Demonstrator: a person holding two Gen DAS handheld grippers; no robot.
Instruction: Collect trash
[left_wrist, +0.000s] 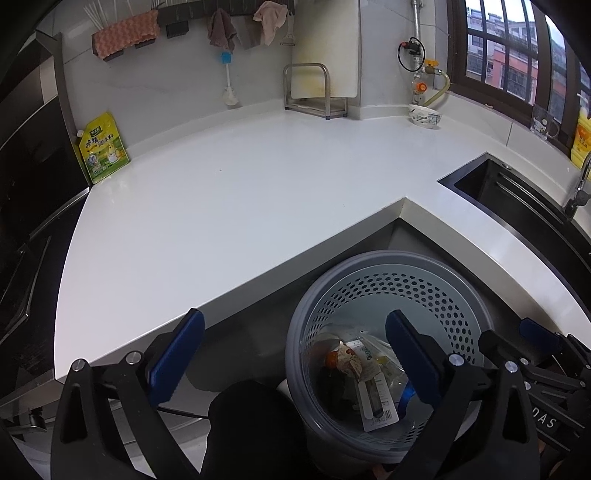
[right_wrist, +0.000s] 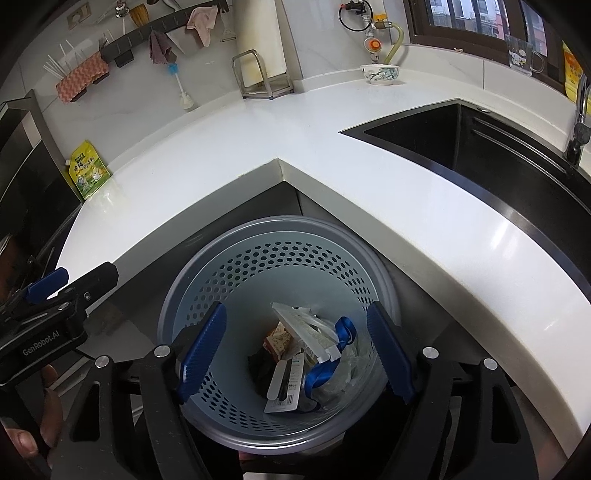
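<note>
The left gripper (left_wrist: 295, 358) is being held with its blue pads spread wide and nothing between them, one pad over the worktop's edge, the other over the wastebasket (left_wrist: 391, 273). The right gripper (right_wrist: 295, 350) is likewise being held open and empty, directly above the basket's mouth. No earlier view is given, so only this spread stance is being told.

A white L-shaped worktop (left_wrist: 240, 192) is being seen beyond, its inner corner pointing at the basket. A black sink (right_wrist: 461, 147) is set into the right run; a yellow seasoning pouch (left_wrist: 103, 147) is leaning at the far left, and a patterned bowl (left_wrist: 424, 115) and a metal rack (left_wrist: 314, 92) are standing by the tiled wall under a barred window (left_wrist: 509, 55).

The trash is lying at the bottom of the grey, perforated, round basket: a carded package (right_wrist: 286, 384), a clear plastic bag (right_wrist: 351, 362), a blue strap (right_wrist: 321, 373) and a printed wrapper (right_wrist: 279, 338), piled together.

The basket is standing on the floor, tucked just beside the worktop's corner, its mouth unobstructed.
</note>
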